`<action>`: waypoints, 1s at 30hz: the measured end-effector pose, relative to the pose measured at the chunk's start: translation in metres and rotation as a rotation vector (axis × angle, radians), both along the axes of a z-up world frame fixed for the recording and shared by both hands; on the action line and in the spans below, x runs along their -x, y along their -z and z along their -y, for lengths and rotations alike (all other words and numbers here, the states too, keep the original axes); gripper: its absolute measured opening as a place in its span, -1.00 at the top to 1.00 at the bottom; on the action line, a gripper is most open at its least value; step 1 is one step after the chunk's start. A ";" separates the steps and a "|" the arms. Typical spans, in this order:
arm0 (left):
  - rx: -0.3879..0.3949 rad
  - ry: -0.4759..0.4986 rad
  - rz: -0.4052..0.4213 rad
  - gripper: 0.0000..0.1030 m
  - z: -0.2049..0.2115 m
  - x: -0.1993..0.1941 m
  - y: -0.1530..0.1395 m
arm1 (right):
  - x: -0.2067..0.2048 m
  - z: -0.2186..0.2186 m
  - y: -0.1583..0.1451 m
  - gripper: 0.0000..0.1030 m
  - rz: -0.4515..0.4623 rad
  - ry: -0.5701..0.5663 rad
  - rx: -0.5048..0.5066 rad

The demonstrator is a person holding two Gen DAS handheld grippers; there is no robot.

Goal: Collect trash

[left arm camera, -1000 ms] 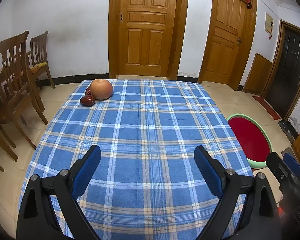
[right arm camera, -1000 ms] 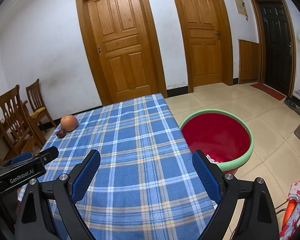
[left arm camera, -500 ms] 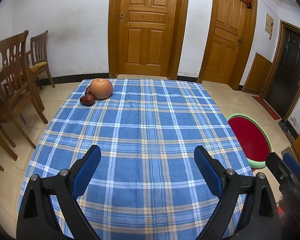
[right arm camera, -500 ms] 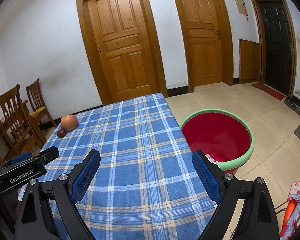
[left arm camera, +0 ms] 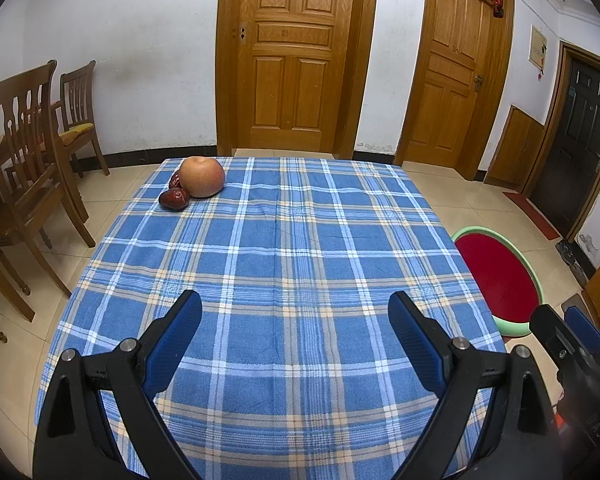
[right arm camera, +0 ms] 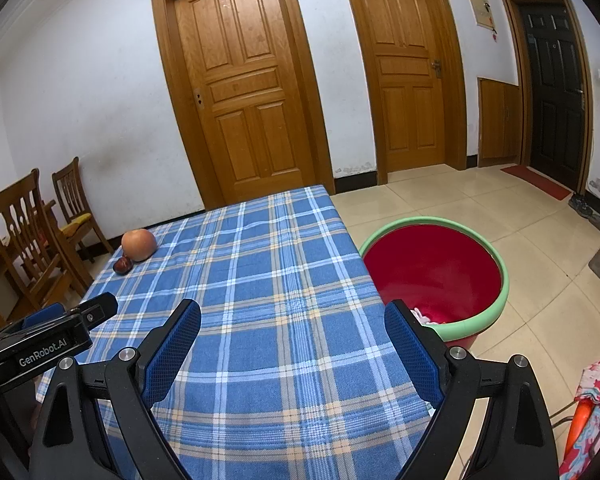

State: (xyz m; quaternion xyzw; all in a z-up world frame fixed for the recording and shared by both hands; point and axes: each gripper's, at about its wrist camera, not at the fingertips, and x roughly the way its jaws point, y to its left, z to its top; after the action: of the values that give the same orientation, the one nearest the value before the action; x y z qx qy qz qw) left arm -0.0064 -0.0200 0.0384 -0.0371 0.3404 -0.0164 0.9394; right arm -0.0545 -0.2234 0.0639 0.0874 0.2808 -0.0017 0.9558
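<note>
A red basin with a green rim (right arm camera: 432, 268) (left arm camera: 496, 276) stands on the floor to the right of the table; something pale and crumpled (right arm camera: 422, 316) lies at its bottom. The table wears a blue plaid cloth (left arm camera: 284, 264) (right arm camera: 260, 280). At its far left corner sit an apple (left arm camera: 202, 176) (right arm camera: 139, 244) and small dark red fruits (left arm camera: 175, 199) (right arm camera: 122, 265) touching it. My left gripper (left arm camera: 295, 308) hovers open over the near part of the cloth, nothing between its fingers. My right gripper (right arm camera: 293, 314) is open too, over the cloth's near right edge.
Wooden chairs (left arm camera: 28, 152) (right arm camera: 24, 240) stand left of the table. Several doors (left arm camera: 296, 56) line the far wall. Tiled floor (right arm camera: 500, 216) spreads out to the right, with a colourful cloth item (right arm camera: 592, 412) at the lower right.
</note>
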 end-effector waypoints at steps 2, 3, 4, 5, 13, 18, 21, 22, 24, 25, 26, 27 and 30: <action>0.001 0.000 0.000 -0.81 0.000 0.000 0.000 | 0.000 0.000 0.000 -0.81 0.000 0.000 0.000; 0.001 -0.001 0.000 -0.81 0.000 0.000 0.000 | 0.000 0.000 0.000 -0.81 0.000 0.000 0.000; 0.001 -0.001 0.000 -0.80 0.000 0.000 0.000 | 0.000 0.000 0.000 -0.81 0.000 0.000 0.000; 0.001 -0.001 0.000 -0.80 0.000 0.000 0.000 | 0.000 0.000 0.000 -0.81 0.000 0.000 0.001; 0.000 0.001 0.001 -0.80 0.000 0.000 0.000 | 0.000 0.000 0.000 -0.81 0.000 0.000 0.000; 0.000 0.001 0.001 -0.81 0.000 0.000 0.000 | 0.000 0.000 -0.001 -0.81 0.000 0.000 0.000; 0.000 0.002 0.001 -0.80 0.001 0.000 0.000 | 0.000 0.000 -0.001 -0.81 -0.001 0.000 0.000; 0.000 0.002 0.001 -0.80 0.001 0.000 0.000 | 0.000 0.000 -0.001 -0.81 -0.001 0.000 0.000; 0.001 0.002 0.002 -0.80 0.000 0.000 0.000 | 0.000 0.000 -0.001 -0.81 -0.001 0.000 0.000; 0.000 0.002 0.002 -0.80 0.001 0.000 0.000 | 0.000 0.000 -0.001 -0.81 -0.001 0.000 0.000; 0.000 0.002 0.002 -0.80 0.001 0.001 0.000 | 0.001 0.000 -0.001 -0.81 -0.001 -0.001 0.000; 0.001 0.002 0.002 -0.80 0.001 0.001 0.000 | 0.001 -0.001 0.000 -0.81 -0.001 -0.001 0.000; 0.001 0.001 0.001 -0.81 0.001 0.001 0.000 | 0.001 -0.001 0.000 -0.81 -0.001 -0.001 0.000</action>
State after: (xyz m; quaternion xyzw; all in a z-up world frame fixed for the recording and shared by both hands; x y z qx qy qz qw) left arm -0.0072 -0.0208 0.0380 -0.0374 0.3400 -0.0173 0.9395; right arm -0.0551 -0.2227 0.0637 0.0874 0.2813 -0.0014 0.9556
